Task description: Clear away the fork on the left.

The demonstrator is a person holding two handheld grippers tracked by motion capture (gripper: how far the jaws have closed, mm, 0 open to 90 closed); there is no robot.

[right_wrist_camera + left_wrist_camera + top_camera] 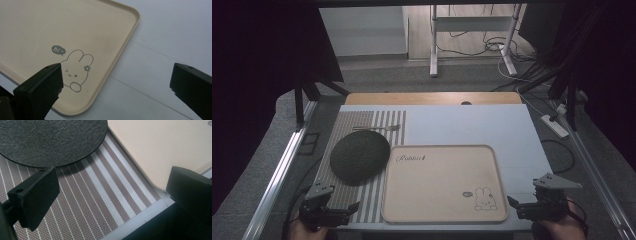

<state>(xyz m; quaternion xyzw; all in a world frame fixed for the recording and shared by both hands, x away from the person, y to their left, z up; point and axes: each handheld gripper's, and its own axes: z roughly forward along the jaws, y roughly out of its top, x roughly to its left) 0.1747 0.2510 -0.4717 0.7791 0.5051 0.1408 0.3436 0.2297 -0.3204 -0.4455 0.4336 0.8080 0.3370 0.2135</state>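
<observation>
- Grey carpet floor (377, 80) runs behind my work table (472, 125), with white stand legs (433, 55) and loose cables (492, 47) at the far side; dark curtains hang on both sides.
- On the table, a pale sheet covers most of the top, and a striped placemat (362, 200) lies along its left part.
- On that placemat I see a dark round plate (359, 156), and just beyond its far edge a fork (379, 128) lying crosswise on the stripes.
- To the right of the plate sits a beige tray (442, 182), with its left edge over the placemat's stripes. It carries the word "Rabbit" near its far left corner and a small rabbit drawing (483, 198) near its near right corner.
- My left gripper (329, 210) is at the near left corner of the table, over the placemat's near edge. In the left gripper view (110, 195) its jaws stand spread wide with only striped mat between them; the plate's rim (50, 145) is just ahead and the tray's corner (155, 150) lies by the right-hand jaw. It pinches nothing.
- My right gripper (532, 205) is at the near right, just beside the tray's near right corner. In the right gripper view (115, 85) its jaws are also spread apart; the rabbit drawing (76, 71) sits beside one jaw, the tray's rounded rim (120, 52) runs between the jaws, and the other jaw is over bare pale sheet. Nothing is gripped.
- Both grippers are near the tray, apart from the plate and well away from the fork.
</observation>
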